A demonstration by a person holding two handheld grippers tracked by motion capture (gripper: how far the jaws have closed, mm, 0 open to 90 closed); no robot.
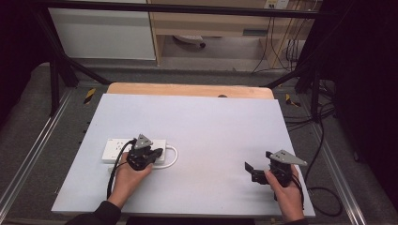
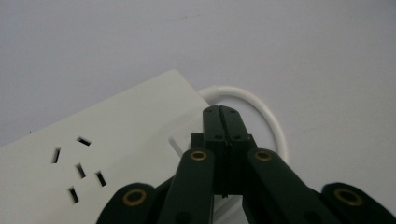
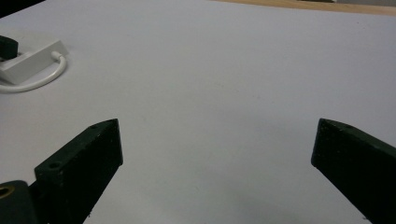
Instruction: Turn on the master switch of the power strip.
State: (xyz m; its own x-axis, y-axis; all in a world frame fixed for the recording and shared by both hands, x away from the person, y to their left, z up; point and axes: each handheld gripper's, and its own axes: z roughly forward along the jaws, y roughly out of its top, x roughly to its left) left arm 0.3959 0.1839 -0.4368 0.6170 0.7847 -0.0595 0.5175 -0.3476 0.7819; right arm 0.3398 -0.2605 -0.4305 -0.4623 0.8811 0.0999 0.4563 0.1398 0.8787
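A white power strip (image 1: 114, 148) lies at the left of the table, and its white cable (image 1: 174, 157) curls in a loop off its right end. My left gripper (image 1: 158, 152) sits over that right end of the strip. In the left gripper view the power strip (image 2: 107, 140) shows its socket holes, and my left gripper (image 2: 219, 110) is shut above the strip's end with nothing between the jaws, the cable (image 2: 264, 111) looping just past the tips. My right gripper (image 1: 251, 172) rests at the table's right, open and holding nothing, with its jaws pointing left.
A pale grey mat (image 1: 202, 122) covers the wooden table (image 1: 187, 89). In the right gripper view my right gripper (image 3: 217, 135) faces bare mat, with the power strip (image 3: 28, 58) and its cable (image 3: 42, 80) far off at the upper left. Dark cables (image 1: 324, 140) trail on the floor to the right.
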